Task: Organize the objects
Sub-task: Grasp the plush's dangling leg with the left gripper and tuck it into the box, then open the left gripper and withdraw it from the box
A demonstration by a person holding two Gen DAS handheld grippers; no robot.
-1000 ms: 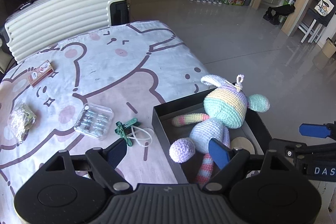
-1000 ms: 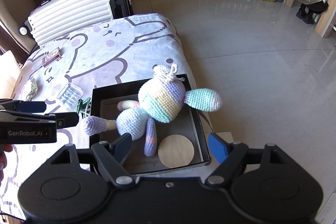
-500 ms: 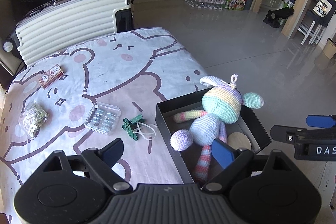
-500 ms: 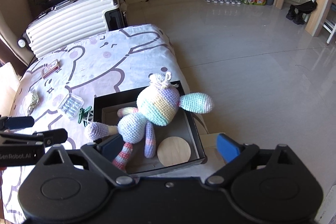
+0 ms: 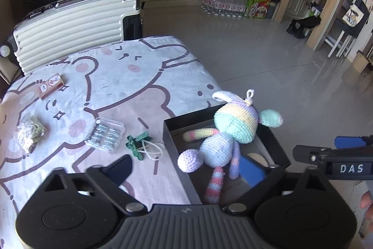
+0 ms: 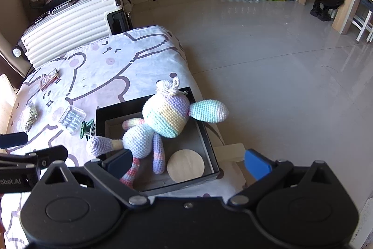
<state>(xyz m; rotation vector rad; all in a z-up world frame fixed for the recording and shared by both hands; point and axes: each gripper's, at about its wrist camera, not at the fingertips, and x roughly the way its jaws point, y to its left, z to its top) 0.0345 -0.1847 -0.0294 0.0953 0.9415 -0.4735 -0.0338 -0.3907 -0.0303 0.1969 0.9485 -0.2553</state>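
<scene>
Above the box point(image 6: 209, 151), the right gripper point(image 6: 188, 161) is pointing steeply down, its jaws just having been opening wide, gripping nothing; the toy point(image 6: 160, 123) is lying in the box; the left gripper point(image 5: 186, 166) is tilting down alongside, jaws gaping, having just narrowed slightly, empty.

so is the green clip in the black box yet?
No, the green clip lies on the bear-print cloth just left of the black box.

Both wrist views look steeply down (near) onto black box point(image 5: 275, 144)
</scene>
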